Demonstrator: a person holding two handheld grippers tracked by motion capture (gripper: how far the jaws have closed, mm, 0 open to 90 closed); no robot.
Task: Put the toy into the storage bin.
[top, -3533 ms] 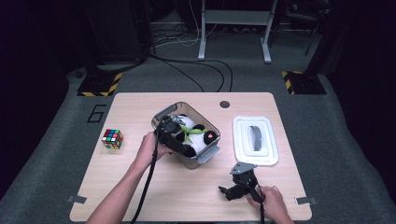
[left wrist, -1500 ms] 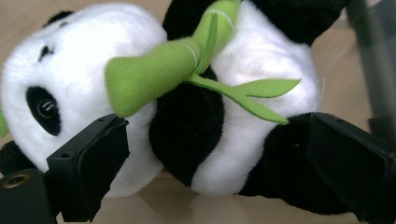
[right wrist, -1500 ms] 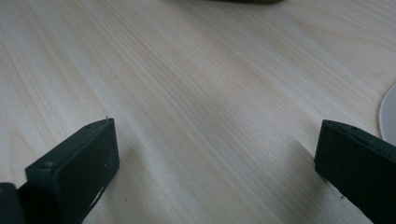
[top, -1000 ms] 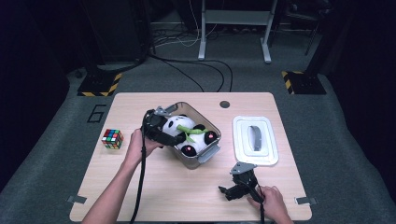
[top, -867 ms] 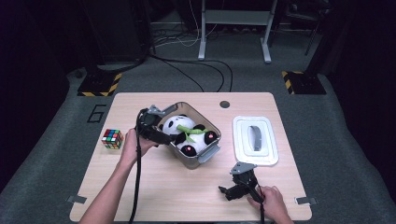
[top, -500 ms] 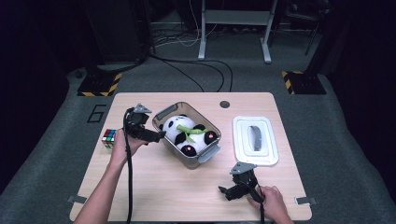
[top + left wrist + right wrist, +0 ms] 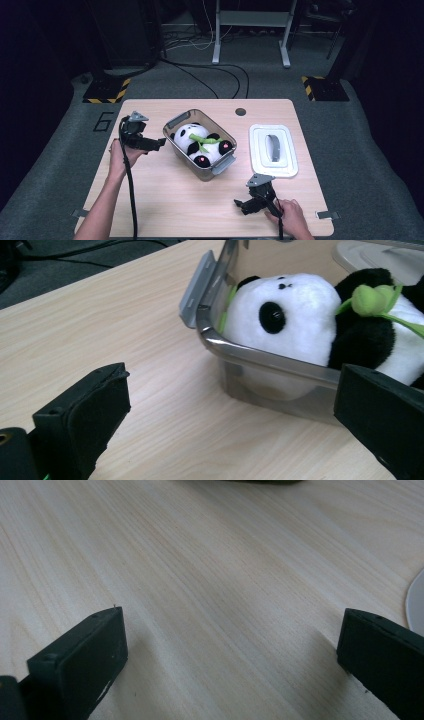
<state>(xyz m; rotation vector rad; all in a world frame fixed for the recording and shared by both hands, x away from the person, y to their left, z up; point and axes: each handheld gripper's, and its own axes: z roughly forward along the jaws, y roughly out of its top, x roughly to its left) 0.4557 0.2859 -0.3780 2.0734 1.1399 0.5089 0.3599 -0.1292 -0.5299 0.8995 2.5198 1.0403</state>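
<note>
Right now your left tongs [image 7: 156, 144] hang with jaws wide apart and nothing between them, just off the near-left wall of the clear bin [image 7: 201, 171], jaws pointing at it. In the left gripper view the bin's rim sits between the two black jaws, with the plush panda [image 7: 320, 325] lying inside it, head toward you and a green sprig across its chest. Your right tongs [image 7: 247, 205] are also spread wide and empty, resting low on the bare table [image 7: 165, 200] near its front edge, well apart from the bin.

The panda looks settled in the bin, so the likely step is fitting the white lid [image 7: 273, 150], which lies flat on the table to the bin's right, handle up. Keep the left tongs beside the bin to steady it. Bring the right tongs over the lid's handle, close across its narrow width, and lift level so the lid does not tip.

Your left hand [image 7: 121, 156] holds its tongs raised, wrist bent inward toward the bin; your right hand [image 7: 290, 215] lies low at the table's front edge.
</note>
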